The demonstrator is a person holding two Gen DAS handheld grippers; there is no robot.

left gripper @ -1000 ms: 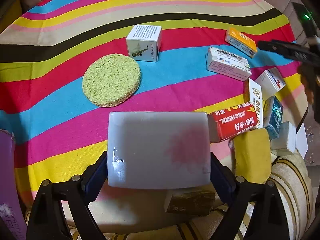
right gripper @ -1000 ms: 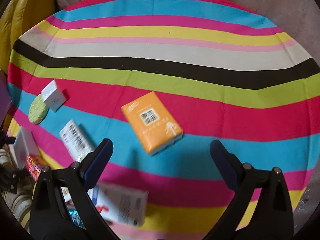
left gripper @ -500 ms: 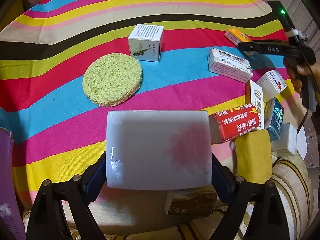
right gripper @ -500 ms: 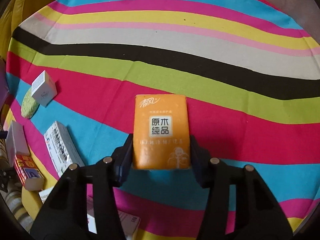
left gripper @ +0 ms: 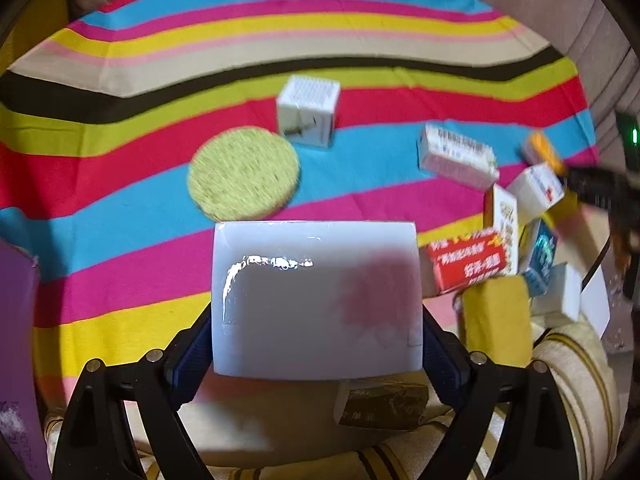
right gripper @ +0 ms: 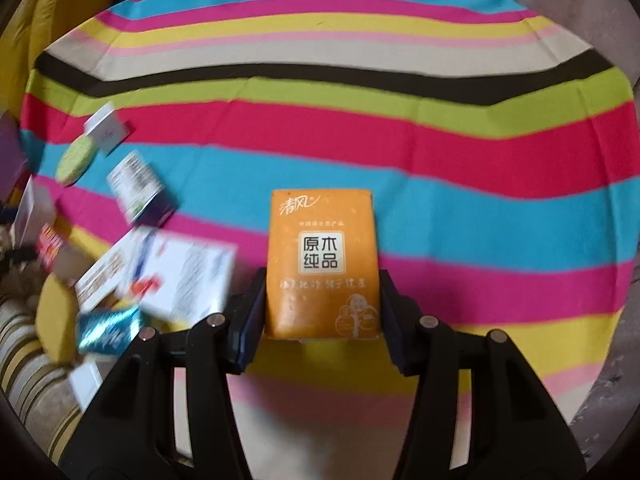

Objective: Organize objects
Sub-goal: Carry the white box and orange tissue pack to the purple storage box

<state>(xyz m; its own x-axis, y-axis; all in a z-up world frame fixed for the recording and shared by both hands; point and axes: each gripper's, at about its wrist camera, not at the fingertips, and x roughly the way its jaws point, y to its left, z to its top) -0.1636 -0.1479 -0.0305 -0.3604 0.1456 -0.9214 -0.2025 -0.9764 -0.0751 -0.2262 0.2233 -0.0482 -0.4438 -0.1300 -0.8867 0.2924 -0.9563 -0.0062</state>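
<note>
A second ago the right tool (right gripper: 322, 312) stood open above the orange tissue pack (right gripper: 323, 264); now it is clamped on the pack's long sides. The pack appears lifted off the striped cloth (right gripper: 440, 152), though the gap cannot be seen, and sits right of the heap of small boxes (right gripper: 160, 280), so it seems ready to be carried to the pile. The pack is flat and soft-looking, with a white label of Chinese characters. The left tool (left gripper: 316, 320) still grips a white glossy packet (left gripper: 316, 300), held nearer than the round green sponge (left gripper: 244, 180).
</note>
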